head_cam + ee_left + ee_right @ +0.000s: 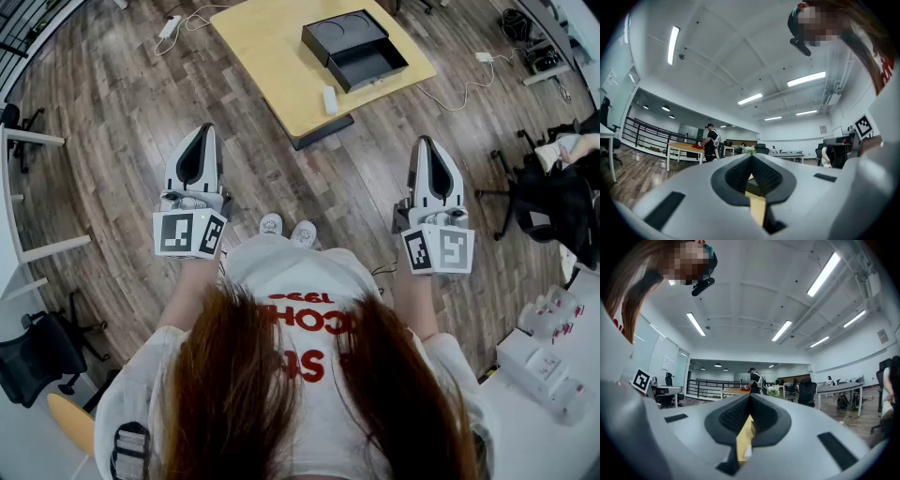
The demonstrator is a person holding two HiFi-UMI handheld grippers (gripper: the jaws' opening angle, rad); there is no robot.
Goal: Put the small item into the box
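Observation:
A black box lies open on the light wooden table ahead of me, its lid beside its tray. A small white item rests on the table near the front edge, just in front of the box. I hold both grippers up at chest height, well short of the table. The left gripper is shut with nothing between its jaws, and its tips meet in the left gripper view. The right gripper is shut and empty too, its pads pressed together in the right gripper view.
Wooden floor lies between me and the table. White cables trail on the floor beside it. A black office chair stands at the right and another chair at the left. White boxes sit on a surface at lower right. A person stands far off.

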